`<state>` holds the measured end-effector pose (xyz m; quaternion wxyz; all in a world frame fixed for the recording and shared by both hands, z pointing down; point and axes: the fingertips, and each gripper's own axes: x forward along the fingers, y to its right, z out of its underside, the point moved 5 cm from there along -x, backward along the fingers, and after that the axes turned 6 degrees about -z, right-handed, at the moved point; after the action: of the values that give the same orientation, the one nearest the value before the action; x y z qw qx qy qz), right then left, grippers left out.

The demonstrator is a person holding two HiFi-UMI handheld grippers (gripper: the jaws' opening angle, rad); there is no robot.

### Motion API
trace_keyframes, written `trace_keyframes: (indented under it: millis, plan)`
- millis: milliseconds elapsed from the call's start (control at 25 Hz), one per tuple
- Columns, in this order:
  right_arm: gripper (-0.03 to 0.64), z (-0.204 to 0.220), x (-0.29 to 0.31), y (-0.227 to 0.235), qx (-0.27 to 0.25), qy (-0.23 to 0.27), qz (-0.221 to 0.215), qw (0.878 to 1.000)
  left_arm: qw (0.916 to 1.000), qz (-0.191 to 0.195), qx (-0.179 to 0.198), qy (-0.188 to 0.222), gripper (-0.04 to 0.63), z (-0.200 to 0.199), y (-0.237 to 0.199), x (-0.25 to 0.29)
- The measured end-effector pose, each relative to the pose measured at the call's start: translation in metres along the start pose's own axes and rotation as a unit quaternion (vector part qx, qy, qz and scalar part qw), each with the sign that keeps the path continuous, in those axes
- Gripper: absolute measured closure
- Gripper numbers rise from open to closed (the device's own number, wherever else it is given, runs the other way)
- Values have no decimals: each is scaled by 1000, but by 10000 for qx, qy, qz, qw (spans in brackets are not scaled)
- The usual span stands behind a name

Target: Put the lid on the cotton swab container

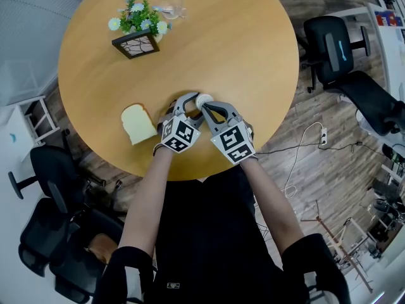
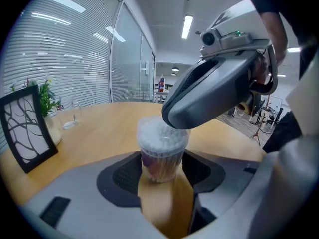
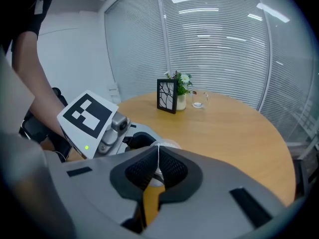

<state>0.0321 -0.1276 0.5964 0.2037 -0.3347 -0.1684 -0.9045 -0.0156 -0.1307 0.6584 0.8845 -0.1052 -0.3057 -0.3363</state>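
Near the front edge of the table [image 1: 95, 62], both grippers meet over one spot. We note the container [image 2: 160, 159] upright, long axis vertical, between the jaws of the left gripper [image 2: 162, 168]. The pads press on its two sides low down, so we read it as clamped. Swab heads fill the top, and the clear lid [image 2: 162, 132] sits over them. Whether it is fully seated or only resting on the rim, we cannot tell.

From above and from the right comes the right gripper [image 3: 158, 162], sloping downward. In the left gripper view its nose is touching or just above the lid. Its jaws are almost together, pinching a thin pale edge that we take for the lid's rim. The rest of the lid shows just beyond the pads.

Key relation: lid directly over the container mouth, the two axes looking close to aligned. We judge the coming move to be a straight press down along that vertical axis, then a release. The right hand works; the left only steadies.

Room: the bread slice [image 1: 138, 123] lies to the left, apart from the left gripper. The framed plant [image 1: 136, 33] and glass [image 1: 171, 9] are well apart on the far side. Bare wood lies ahead and to the right. Risk, as we judge it: a tilted lid jamming on the rim, or a sideways push twisting the container in the left grip.
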Motion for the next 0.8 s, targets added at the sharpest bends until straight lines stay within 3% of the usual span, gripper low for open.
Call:
trace_keyframes:
  millis: [240,480,800]
  plan:
    - [612,-2,6,-1,281,6,-58,9996,10000,-5,10,-9,343,0,0,-1]
    - [612,-2,4,-6,-441,-361,200,9982,10000,-13,19,1,344,0,1,-1]
    - [612,-2,4,-2,-158,-266,95,9995,10000,-4,16,-5,342,1,0,0]
